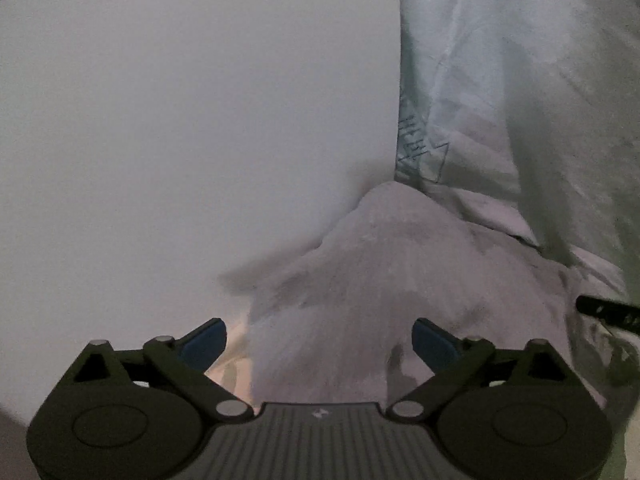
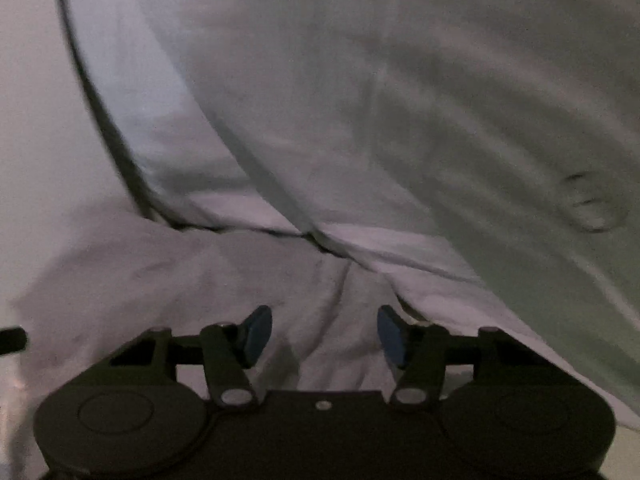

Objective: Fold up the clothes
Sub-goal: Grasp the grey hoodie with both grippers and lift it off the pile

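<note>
A pale green garment (image 1: 500, 80) with a small printed mark (image 1: 416, 140) hangs over a crumpled pinkish-white cloth (image 1: 380, 260) on a white surface (image 1: 160, 120). My left gripper (image 1: 320, 340) stands wide open just above the crumpled cloth, with cloth between its blue pads (image 1: 208, 340) but not pinched. In the right wrist view the green garment (image 2: 360, 80) drapes across the top and right. The pinkish-white cloth (image 2: 180, 272) lies below it. My right gripper (image 2: 323, 334) is half open, and a fold of that cloth sits between its pads (image 2: 256, 334) without being squeezed.
The bare white surface fills the left half of the left wrist view. A dark tip of the other gripper (image 1: 608, 314) pokes in at the right edge, and likewise a dark tip (image 2: 12, 340) shows at the left edge of the right wrist view.
</note>
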`<state>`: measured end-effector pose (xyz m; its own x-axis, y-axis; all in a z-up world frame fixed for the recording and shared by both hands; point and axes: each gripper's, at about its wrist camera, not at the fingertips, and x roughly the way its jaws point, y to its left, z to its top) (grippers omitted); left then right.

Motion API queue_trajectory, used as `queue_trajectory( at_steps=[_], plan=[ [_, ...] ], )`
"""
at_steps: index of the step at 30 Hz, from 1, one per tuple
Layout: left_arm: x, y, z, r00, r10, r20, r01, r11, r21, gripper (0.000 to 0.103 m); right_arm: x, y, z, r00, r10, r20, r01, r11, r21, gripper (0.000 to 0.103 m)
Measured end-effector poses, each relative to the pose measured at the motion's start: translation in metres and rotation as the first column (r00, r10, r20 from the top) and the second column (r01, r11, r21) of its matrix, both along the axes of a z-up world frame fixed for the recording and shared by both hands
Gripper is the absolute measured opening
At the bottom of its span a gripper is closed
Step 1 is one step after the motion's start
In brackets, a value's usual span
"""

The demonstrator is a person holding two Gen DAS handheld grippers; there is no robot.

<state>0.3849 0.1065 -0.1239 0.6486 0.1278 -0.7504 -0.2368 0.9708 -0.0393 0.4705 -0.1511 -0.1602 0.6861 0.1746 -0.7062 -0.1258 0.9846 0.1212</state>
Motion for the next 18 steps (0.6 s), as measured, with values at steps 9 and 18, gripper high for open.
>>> queue_trajectory(
  at_steps=[9,18],
  plan=[
    [0.011,-0.019,-0.012,1.0,0.007,-0.003,-0.007,0.998,0.062,0.035,-0.001,0.014,-0.02,0.996,0.081,0.028,-0.08,0.996,-0.039,0.01],
    [-0.053,-0.036,0.065,0.991,-0.045,0.126,0.04,0.998,0.041,0.007,-0.118,0.019,0.079,0.942,0.147,0.301,-0.096,0.979,-0.179,0.009]
  ],
)
